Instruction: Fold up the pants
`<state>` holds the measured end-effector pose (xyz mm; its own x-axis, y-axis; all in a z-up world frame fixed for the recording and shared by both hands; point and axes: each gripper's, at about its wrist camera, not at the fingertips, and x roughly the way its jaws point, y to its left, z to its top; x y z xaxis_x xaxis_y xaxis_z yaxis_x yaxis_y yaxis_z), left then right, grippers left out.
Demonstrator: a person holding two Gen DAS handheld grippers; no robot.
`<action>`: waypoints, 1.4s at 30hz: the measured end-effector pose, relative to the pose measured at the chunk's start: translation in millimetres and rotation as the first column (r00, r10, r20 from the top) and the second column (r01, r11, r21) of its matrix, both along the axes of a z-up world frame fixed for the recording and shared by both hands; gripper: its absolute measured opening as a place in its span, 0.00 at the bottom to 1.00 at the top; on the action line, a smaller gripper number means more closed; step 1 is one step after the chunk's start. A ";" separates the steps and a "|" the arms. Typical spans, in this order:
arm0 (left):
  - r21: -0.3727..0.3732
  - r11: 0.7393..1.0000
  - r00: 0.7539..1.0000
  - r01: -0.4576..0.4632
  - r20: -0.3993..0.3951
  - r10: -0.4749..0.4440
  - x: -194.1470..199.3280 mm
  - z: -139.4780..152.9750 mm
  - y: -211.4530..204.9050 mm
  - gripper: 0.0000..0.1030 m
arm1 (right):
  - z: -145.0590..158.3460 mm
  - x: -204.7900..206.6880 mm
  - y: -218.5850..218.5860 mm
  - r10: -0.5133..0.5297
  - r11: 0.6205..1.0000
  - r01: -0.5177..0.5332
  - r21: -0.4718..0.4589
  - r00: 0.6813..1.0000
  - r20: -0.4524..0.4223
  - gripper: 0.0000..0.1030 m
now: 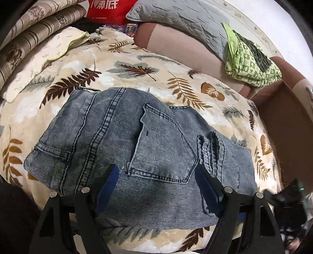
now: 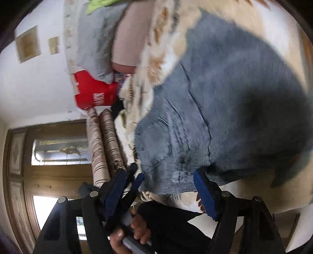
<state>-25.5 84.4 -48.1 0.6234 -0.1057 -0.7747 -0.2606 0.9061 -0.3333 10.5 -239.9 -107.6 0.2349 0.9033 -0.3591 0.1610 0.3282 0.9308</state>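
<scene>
A: Pants (image 1: 137, 148) lie as a compact denim bundle on the leaf-print blanket (image 1: 137, 64) of the bed, back pocket up, so we judge the folding nearly done.
B: Left gripper (image 1: 156, 175) fingers apart, straddling the near edge. Right gripper (image 2: 162, 181) fingers also apart, gripping nothing; that view is blurred.

The pants (image 1: 125, 140) are washed grey-blue denim with darker blue stitching; the blanket (image 1: 137, 64) under them is cream, printed with brown, tan and grey-green leaves. Both tools, left (image 1: 156, 175) and right (image 2: 160, 181), are black with blue pads. Behind lie a grey quilted pillow (image 1: 176, 15), a lime-green patterned cloth (image 1: 252, 60) and a red bag (image 1: 109, 9) with white lettering.
</scene>
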 end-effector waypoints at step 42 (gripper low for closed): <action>0.372 0.889 0.963 0.268 -0.142 -0.230 51.7 -46.7 -133.2 0.81 | -20.0 -48.3 -80.3 -0.165 0.986 0.165 -0.020 0.986 -0.030 0.65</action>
<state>26.2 -48.8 -94.8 0.5402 0.0696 -0.8386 -0.0221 0.9974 0.0685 -37.8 -320.3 -127.7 0.3683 0.8468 -0.3839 0.2437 0.3106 0.9188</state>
